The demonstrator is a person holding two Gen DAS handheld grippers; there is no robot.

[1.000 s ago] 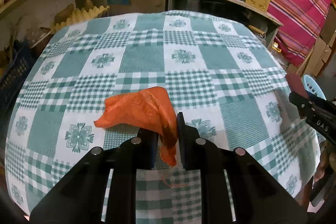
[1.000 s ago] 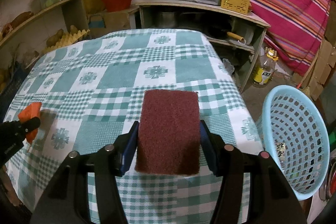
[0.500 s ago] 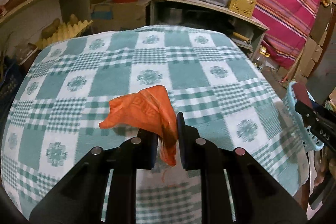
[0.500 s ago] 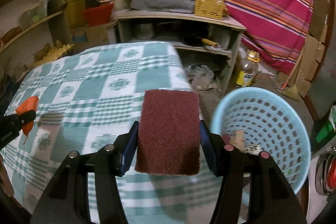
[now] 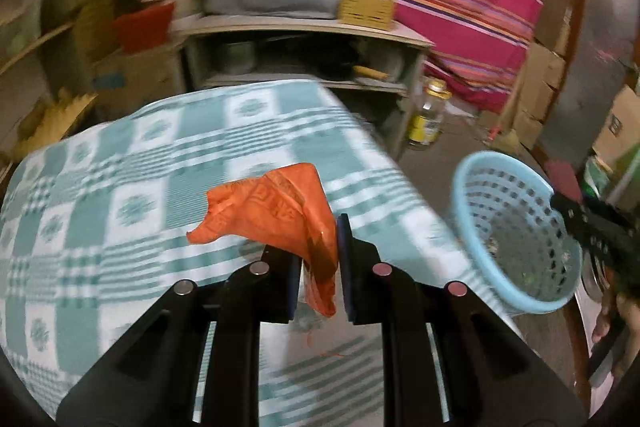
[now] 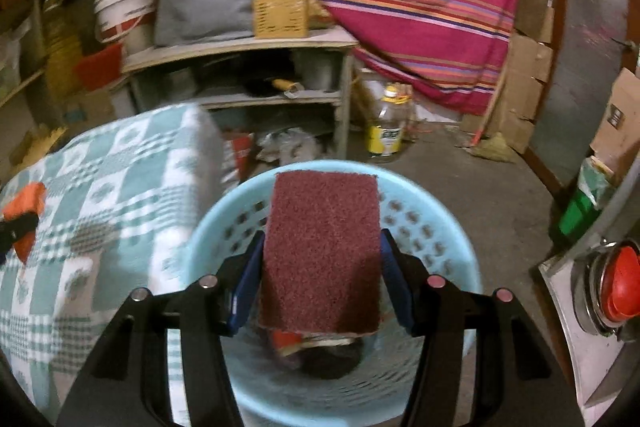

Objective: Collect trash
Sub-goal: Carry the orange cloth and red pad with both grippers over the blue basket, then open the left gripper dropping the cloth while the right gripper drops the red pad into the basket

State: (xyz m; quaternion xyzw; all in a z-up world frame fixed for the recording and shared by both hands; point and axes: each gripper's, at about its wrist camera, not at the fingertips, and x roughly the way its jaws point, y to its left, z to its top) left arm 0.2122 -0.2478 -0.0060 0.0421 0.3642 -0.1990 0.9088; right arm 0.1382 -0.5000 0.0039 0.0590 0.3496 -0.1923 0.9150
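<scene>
Orange wrapper (image 5: 276, 215): crumpled thin plastic, faint print, hanging pinched in the left claw (image 5: 318, 267) over the checked counter (image 5: 120, 227).
Scouring pad (image 6: 322, 251): dark maroon rectangle, coarse, lying flat, clamped by its side edges in the right claw (image 6: 320, 283).
Blue basket (image 6: 432, 227): perforated plastic, sitting on the floor beside the counter, directly beneath the pad.
Basket contents: mostly hiding behind the pad; scraps blurring, unidentifiable.
Left view: blurring; the right claw is showing at its edge, cut off.

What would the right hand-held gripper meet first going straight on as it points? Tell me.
Most likely the light blue basket: the right hand-held gripper, shut on the maroon scouring pad, points into its mouth, toward the trash inside. Depth is unclear.
</scene>
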